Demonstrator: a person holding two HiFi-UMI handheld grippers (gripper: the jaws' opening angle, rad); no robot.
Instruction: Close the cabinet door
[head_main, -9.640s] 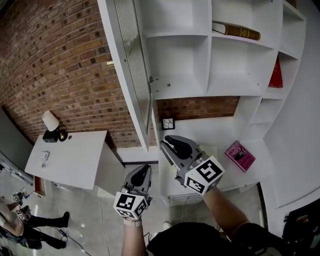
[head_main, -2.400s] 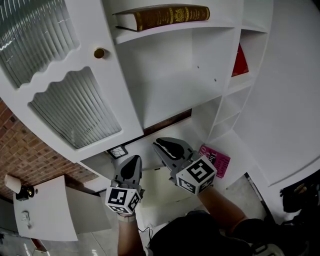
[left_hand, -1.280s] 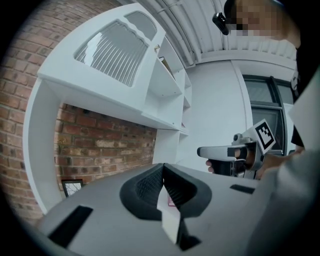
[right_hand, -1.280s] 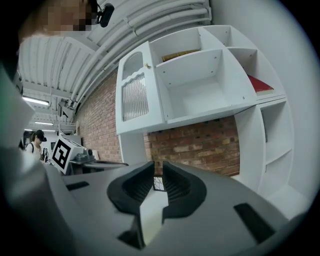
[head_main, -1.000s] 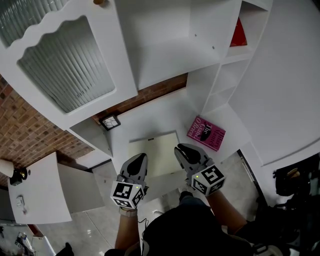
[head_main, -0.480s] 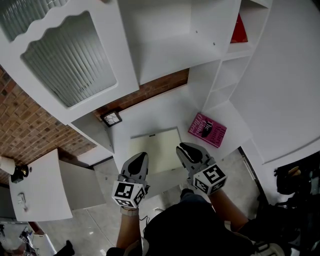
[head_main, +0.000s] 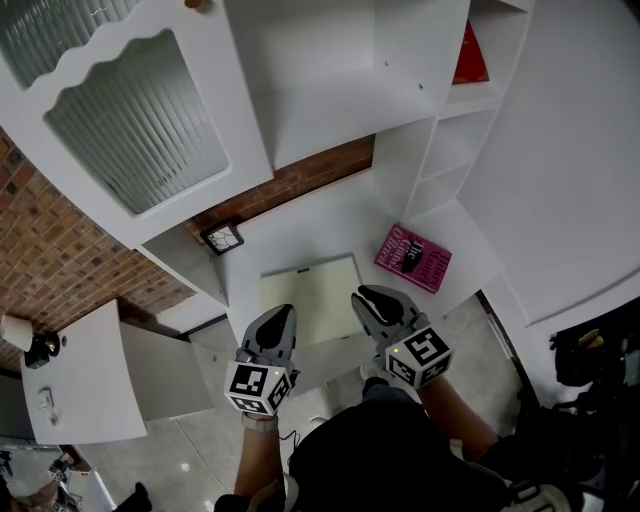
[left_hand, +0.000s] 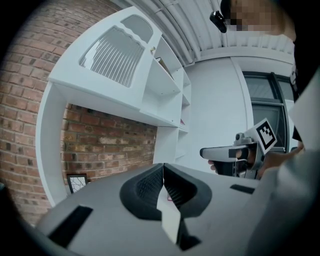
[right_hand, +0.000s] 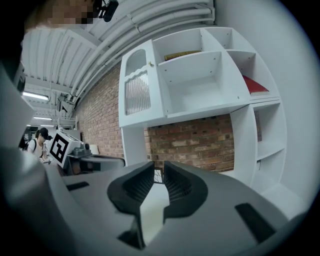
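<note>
The white cabinet door (head_main: 140, 110) with ribbed glass lies flat across the left compartment, its brass knob (head_main: 197, 4) at the top edge. It shows the same way in the left gripper view (left_hand: 117, 52) and the right gripper view (right_hand: 136, 92). Both grippers hang low, well below and apart from the door. My left gripper (head_main: 283, 312) is shut with nothing in it, its pads meeting (left_hand: 163, 169). My right gripper (head_main: 362, 297) is also shut and empty, with only a thin slit between its pads (right_hand: 159, 167).
On the white counter (head_main: 290, 235) lie a pink book (head_main: 412, 258), a cream mat (head_main: 310, 290) and a small framed picture (head_main: 222, 237). A red book (head_main: 470, 55) leans in the right shelves. A white side table (head_main: 70, 375) with a lamp (head_main: 25, 335) stands lower left.
Several seconds ago the door stood swung out edge-on; now it covers its compartment. The grippers have since dropped lower and back. Over the last second nothing visibly moved.
</note>
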